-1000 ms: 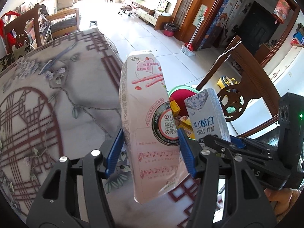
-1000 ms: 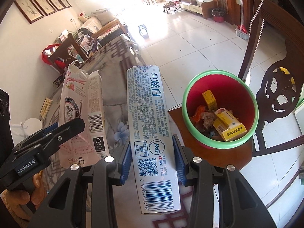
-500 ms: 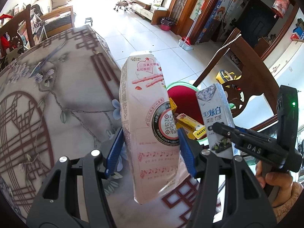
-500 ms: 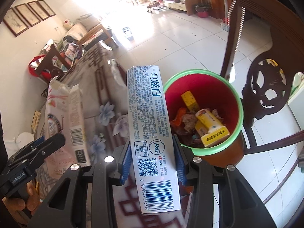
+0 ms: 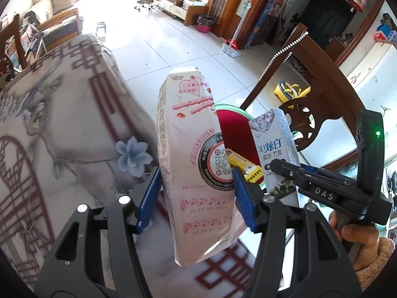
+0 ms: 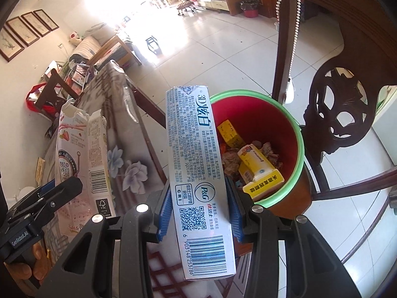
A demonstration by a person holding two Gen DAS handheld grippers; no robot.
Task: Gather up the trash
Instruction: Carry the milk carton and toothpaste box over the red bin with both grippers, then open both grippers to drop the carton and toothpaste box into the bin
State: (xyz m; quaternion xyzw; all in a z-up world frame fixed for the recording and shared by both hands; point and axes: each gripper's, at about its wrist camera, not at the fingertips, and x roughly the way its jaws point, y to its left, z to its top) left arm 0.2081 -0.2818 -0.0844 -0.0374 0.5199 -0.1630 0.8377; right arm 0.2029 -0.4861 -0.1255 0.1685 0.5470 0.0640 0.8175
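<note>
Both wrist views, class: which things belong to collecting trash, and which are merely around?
Job: pink snack box in left gripper; toothpaste box in right gripper; red bin with yellow boxes.

Around: wooden chair, patterned table, sofa.

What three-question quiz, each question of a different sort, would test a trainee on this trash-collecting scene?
1. True or false: the left gripper holds the toothpaste box.
2. Which carton does the left gripper hold? A pink snack box; B yellow box.
3. Where does the yellow box lie?

Key: 1 false, the right gripper holds it. 2 A. 3 In the red bin with the green rim, which stands on a wooden chair.
</note>
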